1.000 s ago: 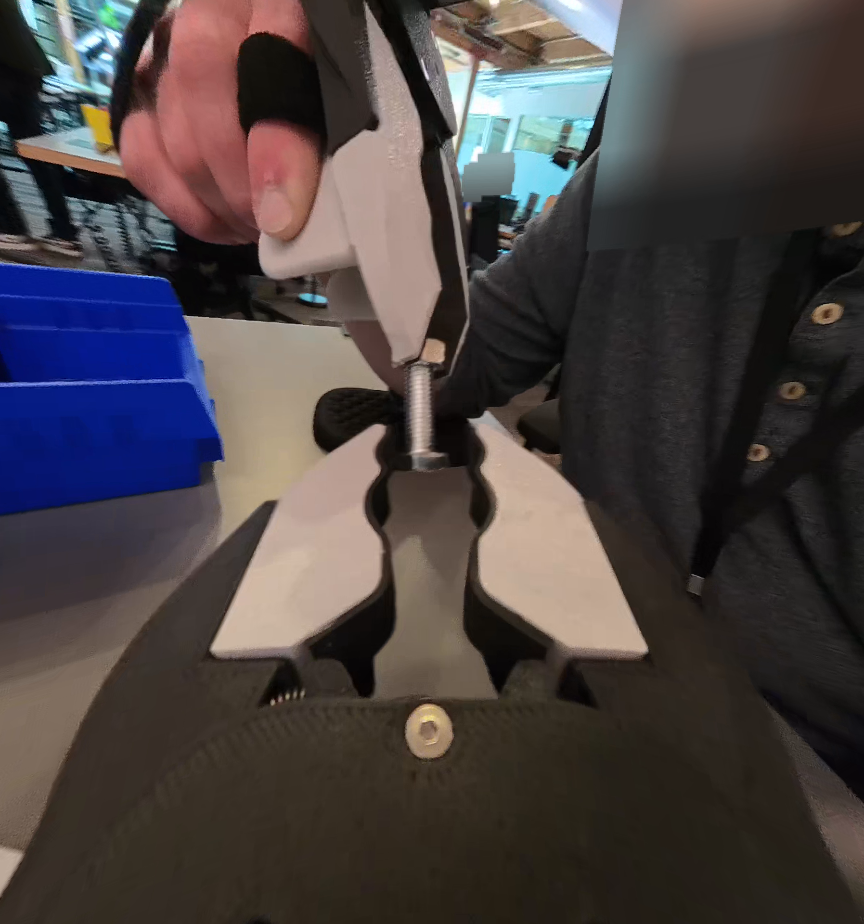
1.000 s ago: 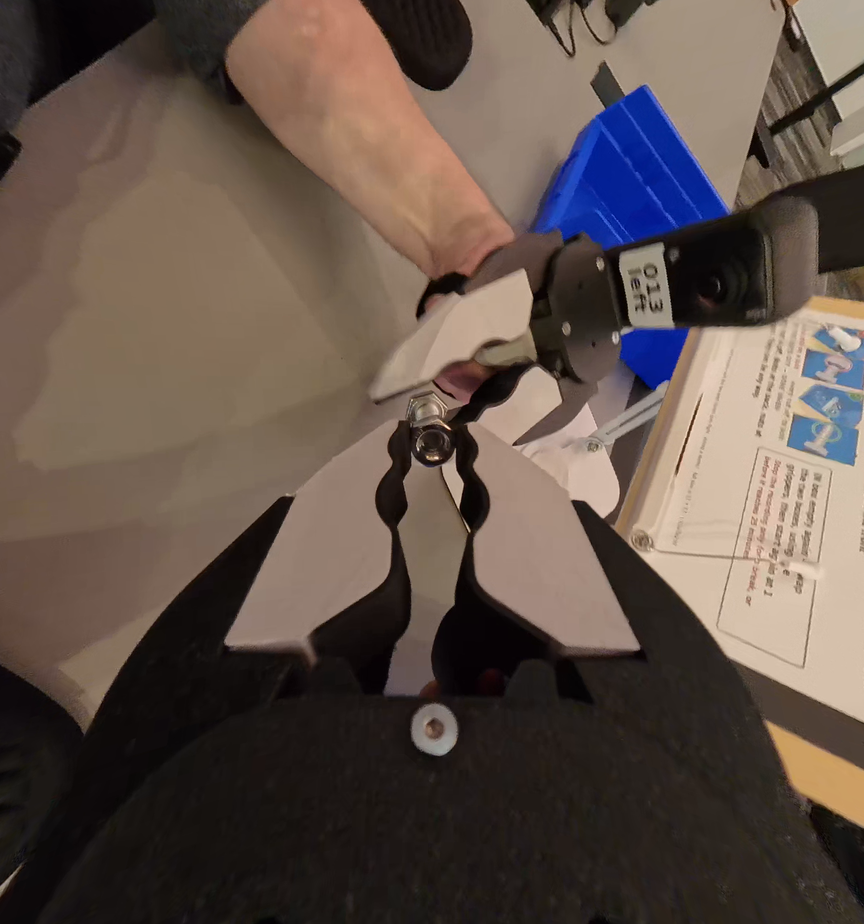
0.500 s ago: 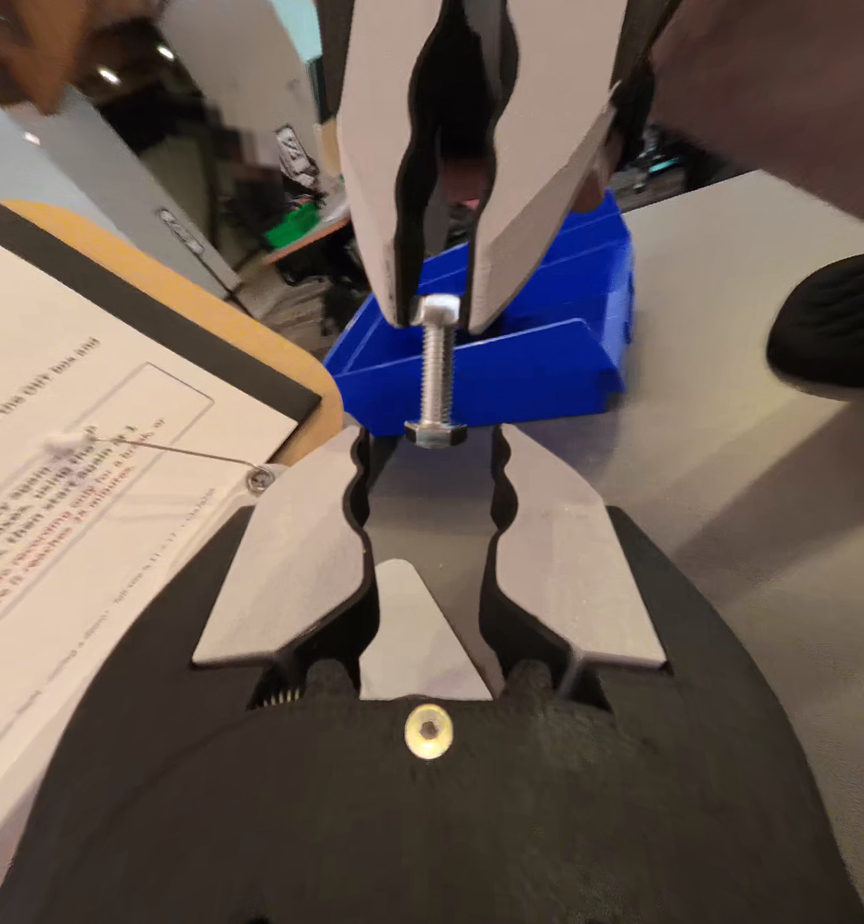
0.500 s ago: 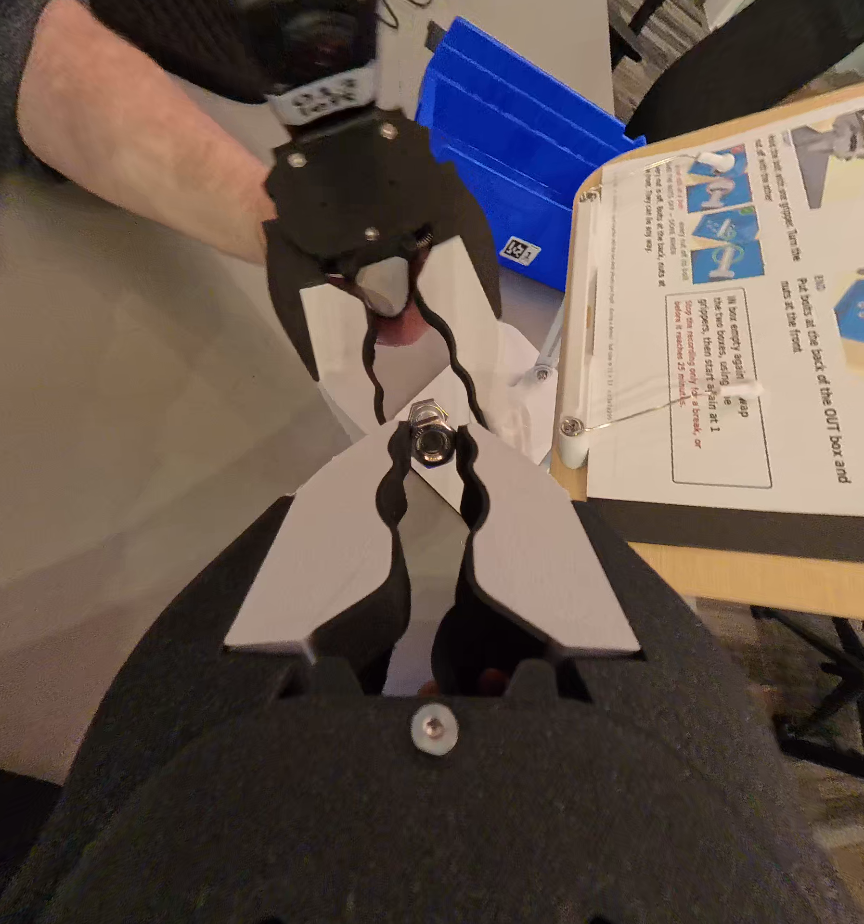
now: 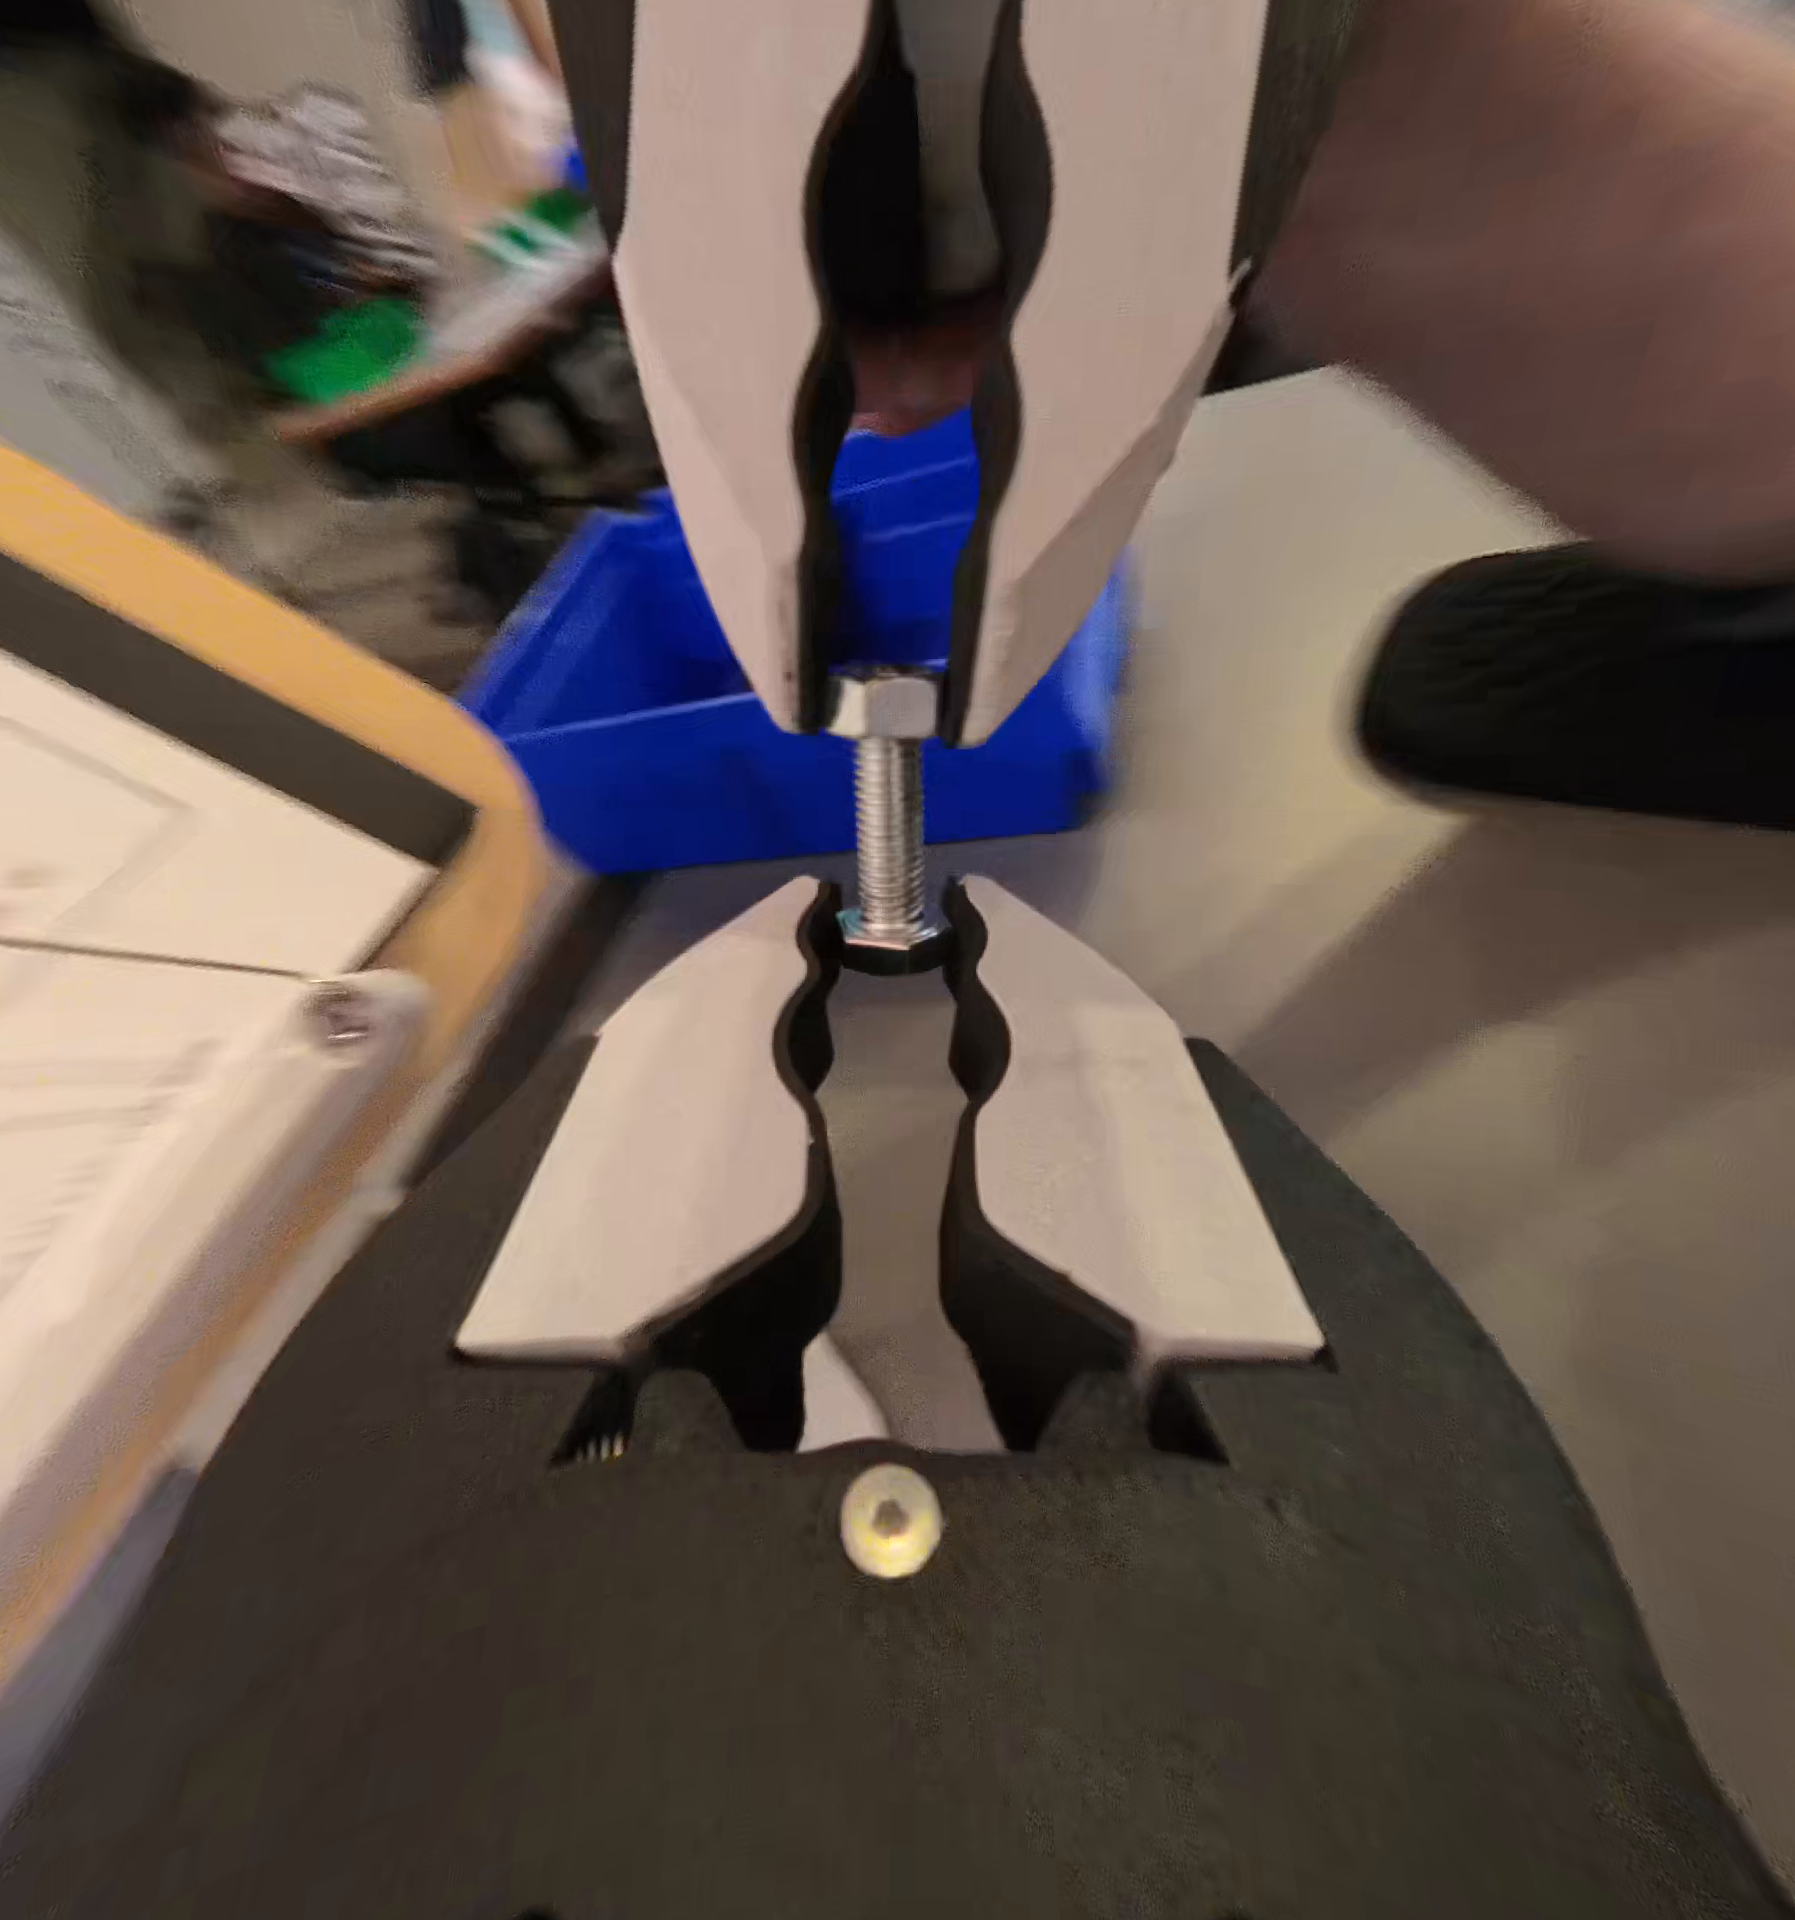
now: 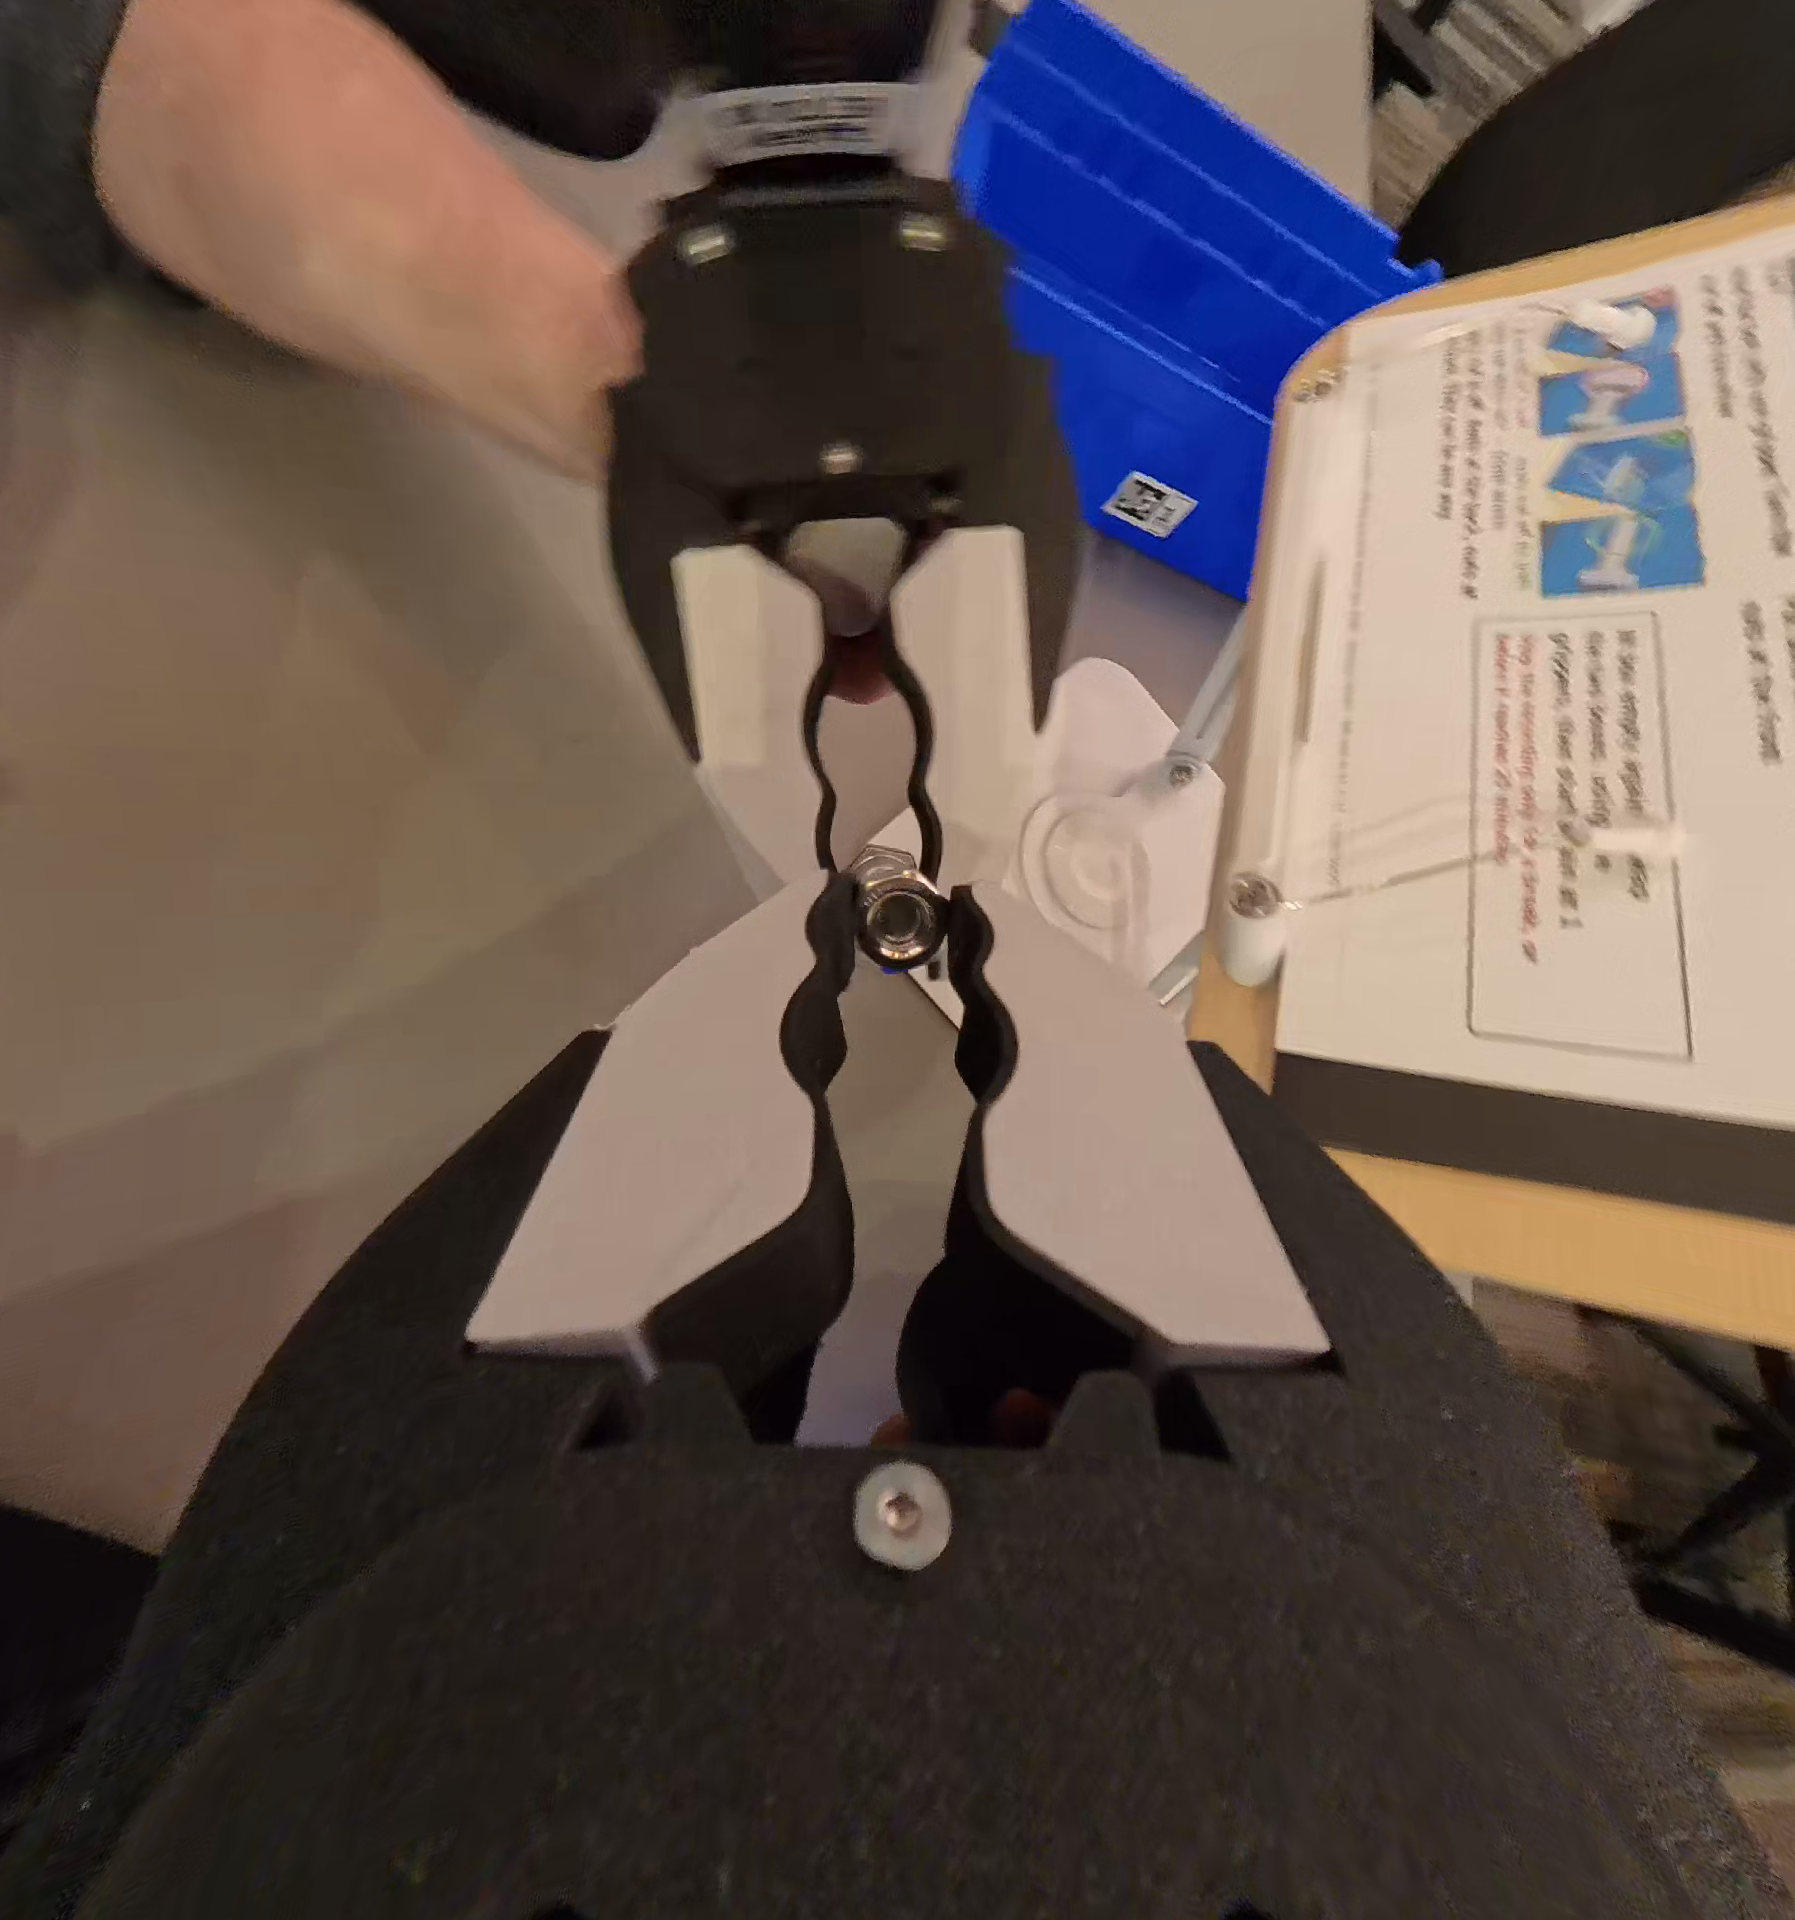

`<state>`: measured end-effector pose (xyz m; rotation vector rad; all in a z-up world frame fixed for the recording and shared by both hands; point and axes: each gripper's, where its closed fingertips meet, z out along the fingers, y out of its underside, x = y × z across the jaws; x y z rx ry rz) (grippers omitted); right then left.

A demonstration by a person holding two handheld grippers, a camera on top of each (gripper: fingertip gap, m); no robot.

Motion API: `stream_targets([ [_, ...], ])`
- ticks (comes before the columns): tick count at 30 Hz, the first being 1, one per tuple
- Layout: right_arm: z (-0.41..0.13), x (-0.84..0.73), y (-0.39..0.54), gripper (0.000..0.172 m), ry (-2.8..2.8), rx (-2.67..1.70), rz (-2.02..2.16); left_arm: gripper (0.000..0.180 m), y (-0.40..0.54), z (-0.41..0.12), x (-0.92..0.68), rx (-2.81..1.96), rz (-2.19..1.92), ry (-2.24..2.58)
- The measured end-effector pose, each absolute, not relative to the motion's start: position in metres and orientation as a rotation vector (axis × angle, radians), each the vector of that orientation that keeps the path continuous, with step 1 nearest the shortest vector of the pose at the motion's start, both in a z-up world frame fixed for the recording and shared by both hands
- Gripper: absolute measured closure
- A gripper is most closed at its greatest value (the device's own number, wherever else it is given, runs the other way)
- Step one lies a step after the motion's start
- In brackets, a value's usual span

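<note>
left claw [image 5: 888,920] clamped on bolt [image 5: 888,831] head | right claw [image 5: 888,717] in from 12 o'clock, clamped on nut [image 5: 888,704] at thread tip | nose-to-nose, coaxial: likely pins both ends against spin | above desk [image 5: 1495,1039], bin [image 5: 664,769] at 11 o'clock

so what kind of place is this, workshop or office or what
Probably a workshop or lab bench set up for small assembly work. A grey table holds blue parts bins and an illustrated instruction sheet on a board, and a nut and bolt sit between two hand-held tongs.
</note>
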<state>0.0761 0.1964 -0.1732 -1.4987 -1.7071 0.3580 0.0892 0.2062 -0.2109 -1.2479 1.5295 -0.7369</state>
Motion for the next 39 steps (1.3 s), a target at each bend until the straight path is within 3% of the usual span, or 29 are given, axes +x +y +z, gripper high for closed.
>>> stream_targets([
  [1,-0.174,0.074,0.189,0.154,-1.763,-1.436,0.330,0.162,0.195,-0.211,0.086,-1.265,-0.897,1.585],
  [9,-0.170,0.060,0.150,0.154,-1.965,-1.206,0.185,0.162,0.135,-0.198,0.061,-1.111,-1.846,1.724],
  [32,-0.172,0.052,0.148,0.155,-2.011,-1.147,-0.012,0.162,0.132,-0.194,0.051,-0.951,-2.203,1.630],
  [39,-0.168,0.052,0.148,0.154,-1.970,-1.167,0.097,0.162,0.133,-0.191,0.052,-0.979,-2.115,1.631],
])
